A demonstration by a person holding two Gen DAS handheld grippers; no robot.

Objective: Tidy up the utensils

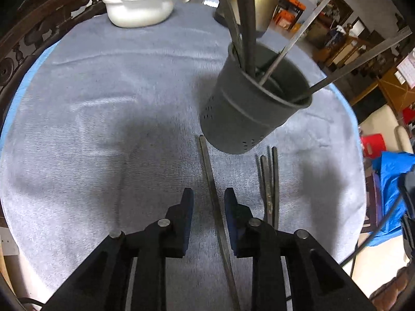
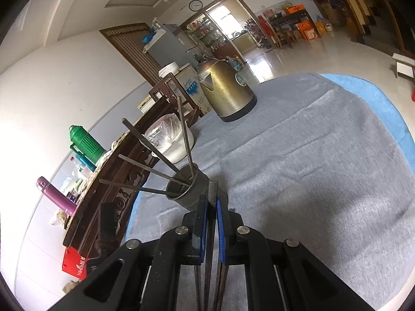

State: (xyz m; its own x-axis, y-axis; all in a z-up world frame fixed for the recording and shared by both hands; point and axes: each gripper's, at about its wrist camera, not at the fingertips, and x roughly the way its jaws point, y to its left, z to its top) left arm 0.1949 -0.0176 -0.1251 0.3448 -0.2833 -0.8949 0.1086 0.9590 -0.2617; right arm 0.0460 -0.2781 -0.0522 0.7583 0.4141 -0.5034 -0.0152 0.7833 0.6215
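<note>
A dark grey utensil holder [image 1: 255, 103] stands on the grey-blue cloth [image 1: 103, 103] with several metal chopsticks leaning in it; it also shows in the right wrist view [image 2: 192, 191]. My left gripper [image 1: 208, 197] is open just above the cloth, with one loose chopstick [image 1: 207, 160] lying between its fingers. Three more chopsticks [image 1: 268, 178] lie to its right. My right gripper [image 2: 212, 202] is shut on a bundle of chopsticks [image 2: 213, 190], held close to the holder.
A white pot [image 1: 140, 7] covered with plastic stands at the back left. A brass-coloured kettle [image 2: 225, 90] stands behind the holder. A carved dark wooden rail [image 1: 26, 39] runs along the table's left edge. Room furniture lies beyond.
</note>
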